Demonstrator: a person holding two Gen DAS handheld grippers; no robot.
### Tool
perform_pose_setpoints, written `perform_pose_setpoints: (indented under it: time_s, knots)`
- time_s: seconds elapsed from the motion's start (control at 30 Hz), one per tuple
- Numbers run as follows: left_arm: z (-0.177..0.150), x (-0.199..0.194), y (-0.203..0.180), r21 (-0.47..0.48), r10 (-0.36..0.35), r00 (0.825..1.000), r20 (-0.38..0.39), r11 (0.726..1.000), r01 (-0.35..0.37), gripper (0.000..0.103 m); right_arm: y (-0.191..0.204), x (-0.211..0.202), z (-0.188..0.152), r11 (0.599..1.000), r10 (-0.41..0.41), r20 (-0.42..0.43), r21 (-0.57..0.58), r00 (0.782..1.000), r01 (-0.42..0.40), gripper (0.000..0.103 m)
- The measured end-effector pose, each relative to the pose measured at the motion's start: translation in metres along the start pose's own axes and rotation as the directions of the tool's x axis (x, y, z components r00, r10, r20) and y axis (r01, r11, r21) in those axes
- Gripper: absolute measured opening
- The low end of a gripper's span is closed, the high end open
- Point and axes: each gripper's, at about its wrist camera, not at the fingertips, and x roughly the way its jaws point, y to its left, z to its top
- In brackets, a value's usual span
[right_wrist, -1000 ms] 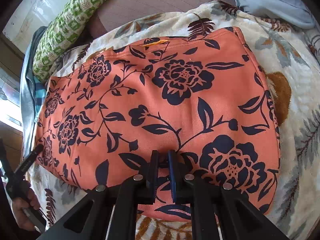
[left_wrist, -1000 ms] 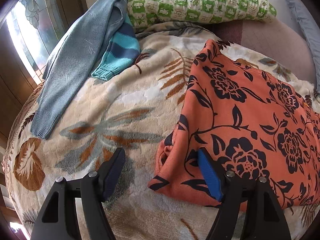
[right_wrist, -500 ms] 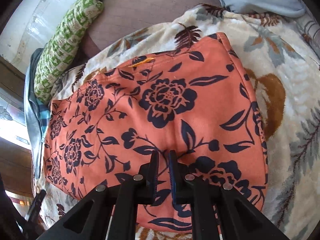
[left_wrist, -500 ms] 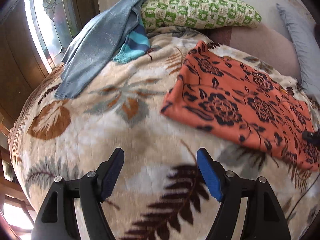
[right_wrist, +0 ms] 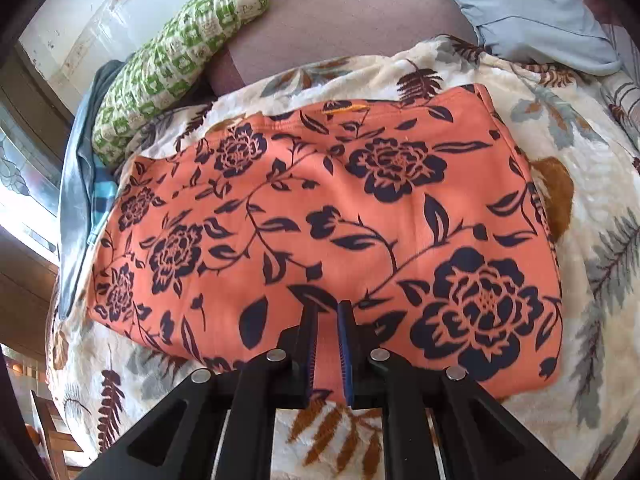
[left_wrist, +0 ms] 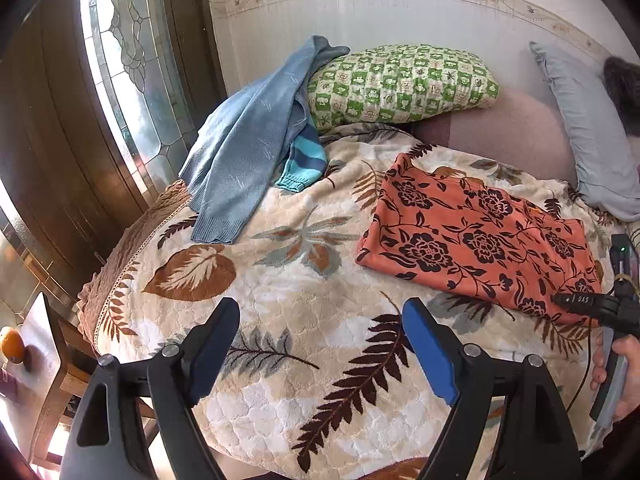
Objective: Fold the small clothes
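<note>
Two grippers we hold: left gripper (left_wrist: pixel 320 344) opening, empty over leaf-print blanket (left_wrist: pixel 304 304); right gripper (right_wrist: pixel 328 320) pinches the folded orange floral garment (right_wrist: pixel 320 216) at its six-o'clock edge.

green check pillow (left_wrist: pixel 400 82), leaf blanket (left_wrist: pixel 304 320), window (left_wrist: pixel 132 64)

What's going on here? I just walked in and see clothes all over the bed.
A person is folding small clothes with a handheld tool in each hand. The right tool is shut on the near edge of the orange garment with dark flowers, folded flat on the leaf-print blanket. The left tool is opening, empty, above the blanket. A light blue knitted sweater waits.
</note>
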Motion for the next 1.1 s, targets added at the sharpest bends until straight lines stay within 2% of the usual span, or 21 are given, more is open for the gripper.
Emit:
perform_pose_setpoints:
  time_s: [0.03,0.23,0.33,0.47,0.73,0.8,0.9,0.97,1.1]
  knots:
    - [-0.001,-0.001,-0.001,0.0,-0.006,1.0,-0.008,1.0,0.006,0.084,-0.003,0.005,-0.006,1.0,0.002,-0.038,0.013,0.999,-0.002,0.013]
    - [-0.002,-0.011,-0.009,0.002,-0.011,1.0,0.005,1.0,0.011,0.084,-0.017,-0.035,-0.011,0.997,0.049,0.088,0.054,0.995,-0.054,0.013]
    - [-0.001,-0.007,-0.014,0.001,-0.015,1.0,-0.003,1.0,0.015,0.084,-0.029,-0.044,-0.009,0.992,0.07,0.112,0.093,0.991,-0.081,0.013]
    - [-0.003,0.007,-0.023,0.005,-0.015,0.999,-0.031,1.0,0.016,0.084,-0.038,-0.046,-0.004,0.992,0.059,0.112,0.102,0.992,-0.071,0.013]
    - [-0.002,0.043,-0.041,0.016,-0.048,0.994,-0.097,0.999,0.049,0.084,-0.03,-0.028,0.012,0.988,0.123,0.051,0.087,0.991,-0.127,0.013]
    - [0.002,0.054,-0.034,-0.018,-0.057,0.992,-0.116,0.998,0.056,0.084,-0.021,-0.015,0.012,0.989,0.137,-0.006,0.054,0.99,-0.137,0.013]
    - [0.009,0.074,-0.012,-0.099,-0.085,0.986,-0.146,0.993,0.071,0.084,-0.01,0.013,0.004,0.997,0.074,-0.121,0.002,0.99,-0.075,0.013]
    - [0.014,0.09,0.003,-0.165,-0.105,0.979,-0.172,0.983,0.077,0.084,-0.006,0.01,0.005,0.997,0.068,-0.092,-0.027,0.993,-0.071,0.012]
    - [0.021,0.12,0.021,-0.275,-0.131,0.967,-0.218,0.959,0.068,0.084,-0.014,-0.007,0.014,0.993,0.12,-0.024,-0.018,0.993,-0.12,0.013]
